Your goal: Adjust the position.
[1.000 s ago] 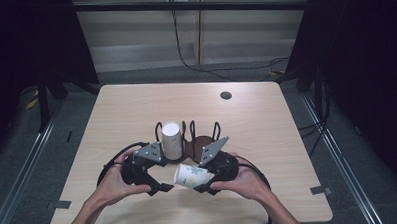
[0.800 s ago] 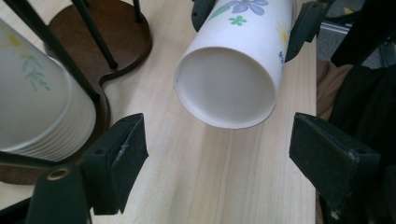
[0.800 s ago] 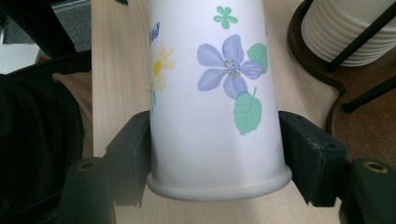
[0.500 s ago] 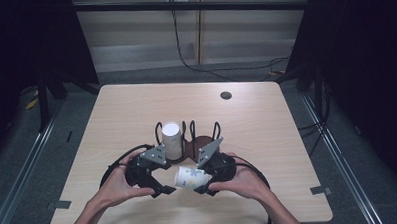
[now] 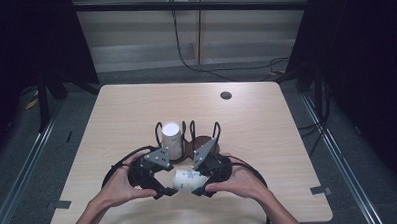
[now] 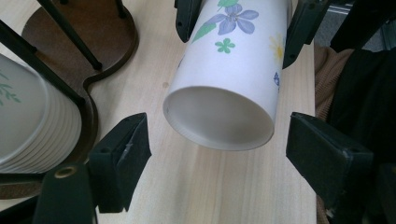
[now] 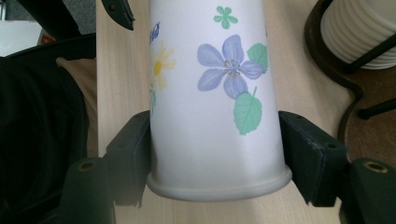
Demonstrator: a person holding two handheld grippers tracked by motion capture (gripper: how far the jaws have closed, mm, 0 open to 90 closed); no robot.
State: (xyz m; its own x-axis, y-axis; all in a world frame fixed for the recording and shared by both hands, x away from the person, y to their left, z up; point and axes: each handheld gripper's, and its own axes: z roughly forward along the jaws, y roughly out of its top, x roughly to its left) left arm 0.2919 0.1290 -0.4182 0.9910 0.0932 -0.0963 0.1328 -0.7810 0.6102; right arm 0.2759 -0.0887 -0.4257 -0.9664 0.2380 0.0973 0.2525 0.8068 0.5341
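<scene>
A white paper cup with printed flowers lies level above the table's near edge. My right gripper is shut on it, its pads pressing the cup just above the rolled rim. My left gripper faces the cup's recessed base. Its jaws have just been closing and stand open on either side of the base, with gaps between the pads and the cup wall. A person's hands hold both grippers.
A stack of white cups stands in a dark wooden holder with black wire posts, just beyond the grippers. A small dark disc lies far right on the wooden table. Cables loop behind both hands.
The left gripper has edged a little to the right, nearer the cup's base. The right gripper and the cup have stayed put.
</scene>
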